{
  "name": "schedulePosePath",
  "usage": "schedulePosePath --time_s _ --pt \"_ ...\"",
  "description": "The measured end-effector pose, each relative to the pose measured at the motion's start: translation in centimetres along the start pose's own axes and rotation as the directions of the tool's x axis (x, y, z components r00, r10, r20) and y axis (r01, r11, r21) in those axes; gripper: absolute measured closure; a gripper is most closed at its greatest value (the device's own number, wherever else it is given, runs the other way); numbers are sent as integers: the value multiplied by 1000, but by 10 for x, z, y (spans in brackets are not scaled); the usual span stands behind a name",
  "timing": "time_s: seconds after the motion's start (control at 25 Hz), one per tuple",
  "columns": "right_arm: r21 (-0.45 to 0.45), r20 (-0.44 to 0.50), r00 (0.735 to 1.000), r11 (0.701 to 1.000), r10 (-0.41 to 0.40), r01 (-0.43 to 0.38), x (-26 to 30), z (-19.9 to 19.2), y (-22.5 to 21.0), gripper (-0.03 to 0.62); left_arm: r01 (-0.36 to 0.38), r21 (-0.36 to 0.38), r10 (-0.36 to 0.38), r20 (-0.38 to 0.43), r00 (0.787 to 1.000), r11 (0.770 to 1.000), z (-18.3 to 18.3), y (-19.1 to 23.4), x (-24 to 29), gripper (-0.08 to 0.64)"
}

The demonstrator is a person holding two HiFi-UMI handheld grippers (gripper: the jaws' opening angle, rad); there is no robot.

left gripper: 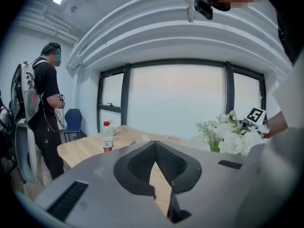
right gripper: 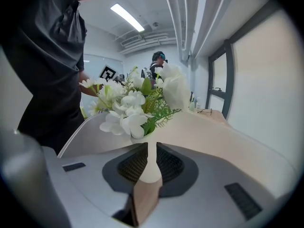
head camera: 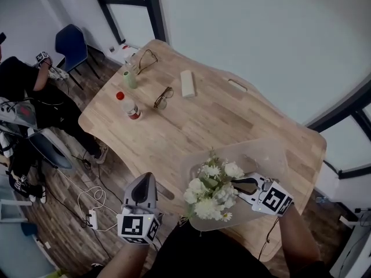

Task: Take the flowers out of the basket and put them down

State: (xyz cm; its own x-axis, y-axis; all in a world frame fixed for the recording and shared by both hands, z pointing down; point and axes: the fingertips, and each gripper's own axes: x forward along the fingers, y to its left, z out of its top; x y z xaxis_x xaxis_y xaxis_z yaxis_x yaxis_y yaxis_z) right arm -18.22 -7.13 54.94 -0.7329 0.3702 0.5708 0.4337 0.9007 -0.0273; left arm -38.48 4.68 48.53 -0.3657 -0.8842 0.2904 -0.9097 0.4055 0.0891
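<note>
The bunch of white artificial flowers with green leaves (head camera: 211, 191) is at the near end of the light wooden table (head camera: 174, 132), right over the pale, see-through basket (head camera: 269, 155). Can't really tell if it's sitting in the basket or lifted off it. The right gripper (head camera: 236, 185) comes in from the right, and its jaws are only a slit apart, pinched on the bunch's pale stem. The left gripper (head camera: 143, 179) is off the table's near-left edge, well apart from the flowers, with its jaws a little open in a V and nothing in them. Further up the table there's a clear plastic bottle with a red cap (head camera: 128, 106), a pair of brown-framed glasses (head camera: 163, 97) and a small white rectangular block (head camera: 187, 83).
</note>
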Motion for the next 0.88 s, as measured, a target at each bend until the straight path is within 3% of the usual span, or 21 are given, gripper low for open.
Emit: schedulePosePath --time_s 0.08,0.24,0.44,0.68,0.88 --pt "1 2 1000 1000 26 -26 7 0 6 510 -4 -12 4 -10 1000 1000 -5 4 1 555" --pt "-23 -19 996 996 87 -88 20 -2 15 362 -16 -2 16 22 1000 1000 -1 7 -3 555" --pt "-54 -13 994 993 104 -105 32 -7 21 270 -19 0 19 39 999 1000 3 9 -1 555" --pt "-66 31 994 992 109 -107 51 6 18 247 -29 -9 29 37 999 1000 3 15 1 555" --pt "-76 46 986 985 160 -157 57 11 31 244 -28 10 28 39 999 1000 4 10 0 555"
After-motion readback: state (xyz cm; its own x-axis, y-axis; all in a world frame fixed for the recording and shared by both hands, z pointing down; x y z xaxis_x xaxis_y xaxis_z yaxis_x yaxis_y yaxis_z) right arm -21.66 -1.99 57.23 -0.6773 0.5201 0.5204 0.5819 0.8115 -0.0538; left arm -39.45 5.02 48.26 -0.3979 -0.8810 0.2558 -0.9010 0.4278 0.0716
